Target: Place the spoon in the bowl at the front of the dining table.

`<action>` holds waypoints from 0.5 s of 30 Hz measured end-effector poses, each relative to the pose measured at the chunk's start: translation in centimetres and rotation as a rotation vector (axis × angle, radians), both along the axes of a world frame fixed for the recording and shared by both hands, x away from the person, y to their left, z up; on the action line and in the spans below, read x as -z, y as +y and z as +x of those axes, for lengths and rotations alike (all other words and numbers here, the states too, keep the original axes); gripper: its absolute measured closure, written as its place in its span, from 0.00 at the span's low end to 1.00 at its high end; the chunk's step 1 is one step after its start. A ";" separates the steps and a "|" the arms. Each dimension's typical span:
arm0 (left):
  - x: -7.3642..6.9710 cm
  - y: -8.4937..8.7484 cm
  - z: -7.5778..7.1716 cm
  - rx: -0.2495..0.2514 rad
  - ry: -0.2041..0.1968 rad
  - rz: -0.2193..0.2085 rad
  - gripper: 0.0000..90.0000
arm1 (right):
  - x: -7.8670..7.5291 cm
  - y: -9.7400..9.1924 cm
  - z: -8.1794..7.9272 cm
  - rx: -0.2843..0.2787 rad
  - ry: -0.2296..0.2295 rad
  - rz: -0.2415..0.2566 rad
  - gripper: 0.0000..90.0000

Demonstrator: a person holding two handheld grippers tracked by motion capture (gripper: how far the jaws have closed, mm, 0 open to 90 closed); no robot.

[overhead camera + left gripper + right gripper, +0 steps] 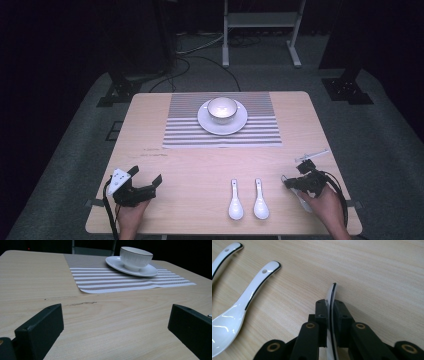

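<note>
Spoon handle point(332, 293), white with a dark edge line, stood clamped on its edge between the jaws of the right claw point(331, 315), which had closed tight on it; its tip poked out past the jaw ends toward twelve o'clock in the right gripper view. In the high view the right claw point(295, 183) sat near the desk's point(200, 170) edge at about four o'clock, the person's hand behind it. Two more white spoons lay flat on the desk side by side, apart from each other, at about six o'clock: the left spoon point(235, 200) and the right spoon point(260, 199), bowls toward the person, handles pointing to twelve. The left claw point(148, 177) rested at about eight o'clock with its jaws spread wide and nothing between them. A striped mat point(190, 131) lay at twelve o'clock, and on it a white saucer point(205, 122) carried a white cup point(222, 108). A thin syringe point(312, 155) lay just beyond the right claw, near the desk's three o'clock edge.
</note>
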State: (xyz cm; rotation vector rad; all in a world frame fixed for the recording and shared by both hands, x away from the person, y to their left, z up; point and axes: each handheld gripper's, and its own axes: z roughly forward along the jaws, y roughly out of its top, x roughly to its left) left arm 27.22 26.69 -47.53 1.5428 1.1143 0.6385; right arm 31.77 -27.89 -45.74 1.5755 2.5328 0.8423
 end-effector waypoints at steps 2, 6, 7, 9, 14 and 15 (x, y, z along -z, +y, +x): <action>0.0 0.0 0.0 -0.001 0.001 -0.002 0.00 | -0.2 0.0 0.3 -0.012 0.015 -0.013 0.94; 0.0 0.0 0.0 -0.007 0.002 0.004 0.00 | -0.5 -0.6 0.4 -0.005 0.018 0.038 0.95; 0.0 0.0 0.0 -0.009 0.003 0.003 0.00 | -0.6 -0.8 0.3 -0.001 0.015 0.055 0.95; 0.0 0.1 0.0 -0.011 0.003 -0.001 0.00 | -0.8 -1.2 0.3 0.006 0.009 0.080 0.95; 0.0 0.1 0.0 -0.011 0.003 -0.002 0.00 | -1.5 -2.1 0.2 0.016 -0.007 0.134 0.95; 0.0 0.1 0.0 -0.009 0.003 0.001 0.00 | -1.9 -2.6 0.2 0.023 -0.011 0.174 0.95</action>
